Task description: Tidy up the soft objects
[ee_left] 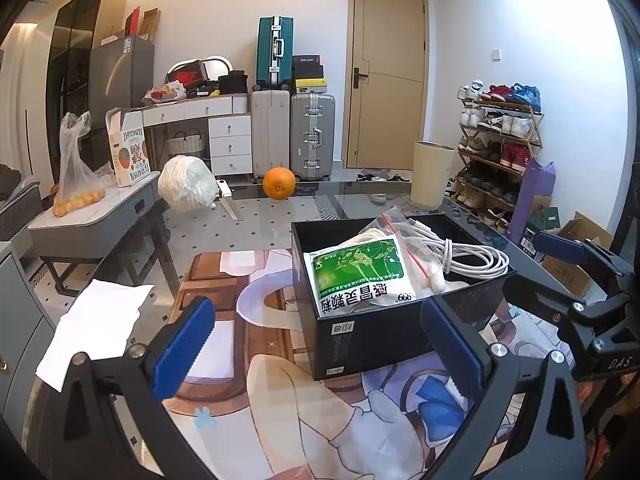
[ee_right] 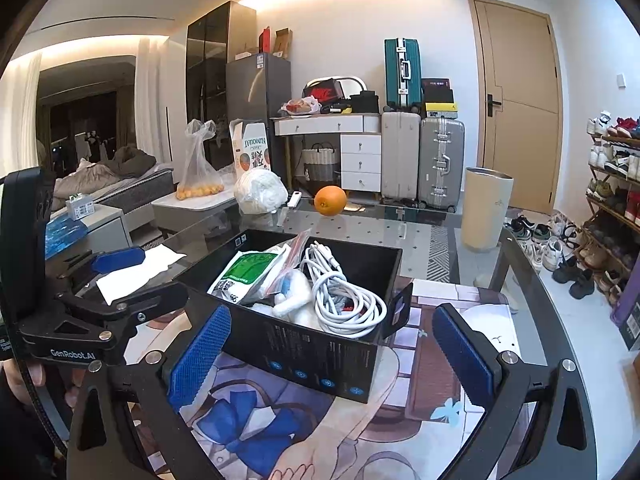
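A black open box (ee_left: 372,330) (ee_right: 308,350) stands on a printed mat on the glass table. Inside lie a green-and-white medicine packet (ee_left: 360,276) (ee_right: 244,272), a clear zip bag (ee_left: 400,232) (ee_right: 294,258), a coiled white cable (ee_left: 464,254) (ee_right: 344,300) and a white soft item (ee_right: 296,300). My left gripper (ee_left: 320,356) is open and empty in front of the box; it also shows in the right wrist view (ee_right: 112,280). My right gripper (ee_right: 332,360) is open and empty, straddling the box's near wall; it also shows in the left wrist view (ee_left: 568,272).
A white tissue (ee_left: 96,328) (ee_right: 140,268) lies left of the mat. At the table's far side are an orange (ee_left: 279,183) (ee_right: 330,200), a white bagged bundle (ee_left: 187,188) (ee_right: 260,192) and a cream cylinder (ee_left: 432,176) (ee_right: 486,208). Suitcases, drawers and a shoe rack (ee_left: 500,148) stand behind.
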A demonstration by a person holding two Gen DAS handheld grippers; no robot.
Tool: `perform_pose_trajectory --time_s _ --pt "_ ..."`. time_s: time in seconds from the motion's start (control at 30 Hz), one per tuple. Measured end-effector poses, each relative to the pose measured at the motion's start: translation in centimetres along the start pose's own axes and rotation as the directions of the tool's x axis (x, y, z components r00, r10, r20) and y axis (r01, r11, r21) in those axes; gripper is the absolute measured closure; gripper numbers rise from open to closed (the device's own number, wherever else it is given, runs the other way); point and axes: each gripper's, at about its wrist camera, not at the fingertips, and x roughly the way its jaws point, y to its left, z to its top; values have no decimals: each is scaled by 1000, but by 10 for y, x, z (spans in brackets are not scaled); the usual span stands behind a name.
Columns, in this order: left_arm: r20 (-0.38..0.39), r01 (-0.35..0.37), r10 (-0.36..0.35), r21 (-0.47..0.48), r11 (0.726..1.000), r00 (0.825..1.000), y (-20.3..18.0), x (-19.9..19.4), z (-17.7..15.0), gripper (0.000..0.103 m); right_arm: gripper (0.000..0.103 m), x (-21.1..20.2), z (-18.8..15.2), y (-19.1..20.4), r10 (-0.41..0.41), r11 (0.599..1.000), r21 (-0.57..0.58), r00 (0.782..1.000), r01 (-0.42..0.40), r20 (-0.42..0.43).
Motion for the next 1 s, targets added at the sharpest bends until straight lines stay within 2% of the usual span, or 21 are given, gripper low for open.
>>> perform_pose_trajectory --time_s 0.6,1.0 --pt "11 -3 3 2 1000 1000 -4 -3 0 0 1 -1 0 7 -33 998 -48 999 34 13" --pt "10 -1 1 -3 1000 1000 -3 -2 1 0 1 2 0 6 -29 999 -35 999 29 15"
